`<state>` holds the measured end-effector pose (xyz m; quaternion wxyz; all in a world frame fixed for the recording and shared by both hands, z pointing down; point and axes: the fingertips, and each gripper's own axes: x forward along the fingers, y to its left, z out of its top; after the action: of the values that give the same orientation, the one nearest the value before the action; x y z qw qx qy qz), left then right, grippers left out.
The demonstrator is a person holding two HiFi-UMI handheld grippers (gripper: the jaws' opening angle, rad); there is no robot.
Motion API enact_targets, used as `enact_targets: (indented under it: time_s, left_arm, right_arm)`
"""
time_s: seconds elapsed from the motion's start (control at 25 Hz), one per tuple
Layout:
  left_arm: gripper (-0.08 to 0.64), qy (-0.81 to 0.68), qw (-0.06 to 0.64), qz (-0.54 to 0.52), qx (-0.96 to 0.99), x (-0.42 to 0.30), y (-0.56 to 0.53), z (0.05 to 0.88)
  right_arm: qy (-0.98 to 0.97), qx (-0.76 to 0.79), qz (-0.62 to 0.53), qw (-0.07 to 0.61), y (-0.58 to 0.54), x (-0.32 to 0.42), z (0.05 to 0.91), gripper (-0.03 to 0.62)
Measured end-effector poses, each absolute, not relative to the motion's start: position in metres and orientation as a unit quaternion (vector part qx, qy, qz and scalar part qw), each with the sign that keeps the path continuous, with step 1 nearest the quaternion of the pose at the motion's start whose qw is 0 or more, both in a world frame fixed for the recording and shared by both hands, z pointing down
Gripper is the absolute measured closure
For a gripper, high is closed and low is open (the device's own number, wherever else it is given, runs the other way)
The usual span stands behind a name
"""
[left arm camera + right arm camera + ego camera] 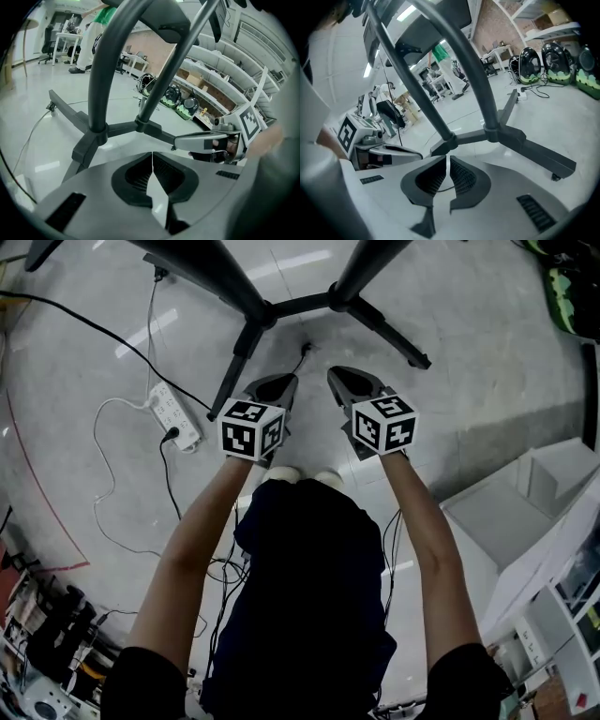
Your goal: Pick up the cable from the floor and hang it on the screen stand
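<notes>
The dark screen stand (281,307) spreads its legs over the pale floor, with two uprights rising from its crossbar (98,136) (497,133). A thin black cable (302,359) lies on the floor just below that crossbar, its end between my two gripper tips. My left gripper (281,382) (152,154) is shut and empty, pointing down at the floor short of the base. My right gripper (339,377) (446,159) hangs beside it, jaws together with only a slit and nothing in them. A short curve of cable (443,188) shows behind the right jaws.
A white power strip (176,415) with a black plug lies left of the stand, and a white cable (103,474) loops beside it. More black cables (225,573) trail by the person's feet. White shelving (525,512) stands at the right. Helmets (534,63) line the far wall.
</notes>
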<state>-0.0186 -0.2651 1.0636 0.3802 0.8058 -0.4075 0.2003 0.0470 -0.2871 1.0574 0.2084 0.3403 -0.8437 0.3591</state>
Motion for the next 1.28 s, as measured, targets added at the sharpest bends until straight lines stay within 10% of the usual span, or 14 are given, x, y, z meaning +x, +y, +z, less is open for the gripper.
enact_targets:
  time_s: [0.64, 0.8, 1.28]
  left_arm:
    - [0.55, -0.375, 0.358, 0.246, 0.819, 0.005, -0.305, 1.198]
    - [0.408, -0.367, 0.353, 0.278, 0.815, 0.009, -0.314, 1.225]
    - [0.348, -0.336, 0.278, 0.383, 0.814, 0.021, -0.333, 1.275]
  right_arm:
    - [-0.868, 0.305, 0.326, 0.216, -0.322, 0.069, 1.171, 0.565]
    - [-0.873, 0.309, 0.312, 0.21, -0.332, 0.077, 1.186, 0.564]
    - [-0.882, 0.303, 0.303, 0.193, -0.335, 0.082, 1.196, 0.565]
